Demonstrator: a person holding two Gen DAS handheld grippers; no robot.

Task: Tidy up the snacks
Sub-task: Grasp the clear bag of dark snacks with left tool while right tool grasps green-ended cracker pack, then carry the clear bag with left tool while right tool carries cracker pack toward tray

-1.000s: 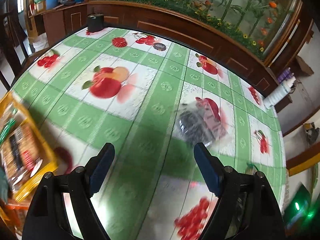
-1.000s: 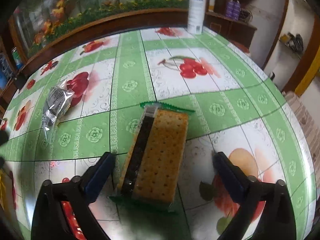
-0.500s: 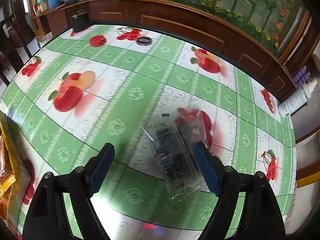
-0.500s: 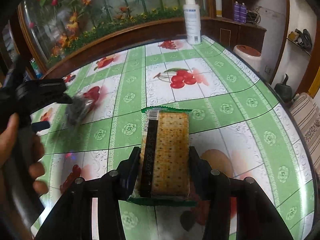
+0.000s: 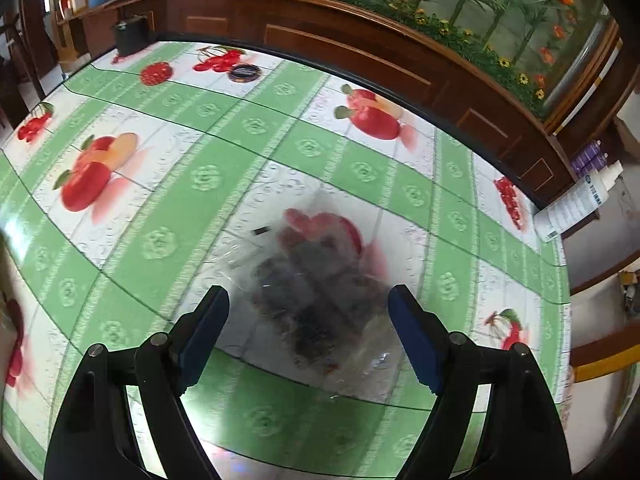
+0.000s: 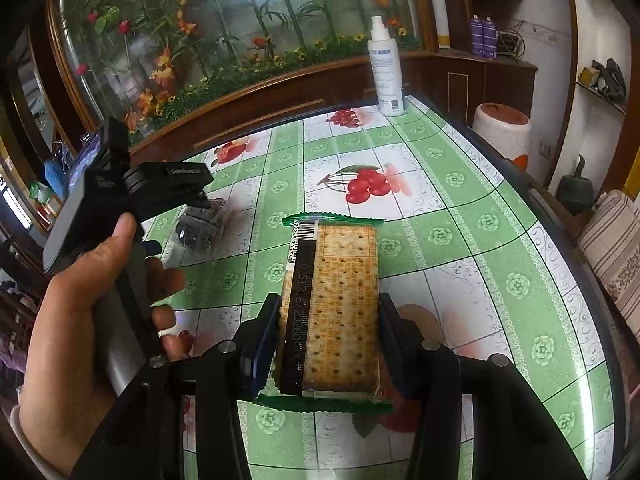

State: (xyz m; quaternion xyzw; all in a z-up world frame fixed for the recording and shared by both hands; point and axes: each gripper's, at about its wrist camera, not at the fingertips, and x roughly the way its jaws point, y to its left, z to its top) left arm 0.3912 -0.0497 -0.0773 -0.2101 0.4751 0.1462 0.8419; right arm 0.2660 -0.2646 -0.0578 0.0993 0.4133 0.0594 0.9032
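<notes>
A clear plastic bag of dark snacks (image 5: 316,300) lies on the green fruit-print tablecloth (image 5: 168,216). My left gripper (image 5: 308,308) is open and hangs just above it, one finger on each side. The same bag shows in the right wrist view (image 6: 202,222), under the hand-held left gripper (image 6: 176,192). My right gripper (image 6: 328,312) is shut on a cracker packet (image 6: 332,300) with green ends and holds it lifted above the table.
A white spray bottle (image 6: 386,68) stands at the table's far corner; it also shows in the left wrist view (image 5: 576,204). A small round dark lid (image 5: 244,73) and a black box (image 5: 130,36) sit at the far edge. A wooden cabinet with a glass front runs behind.
My left gripper has moved forward and down over the clear bag, which now lies between its fingers. My right gripper has closed on the cracker packet and lifted it.
</notes>
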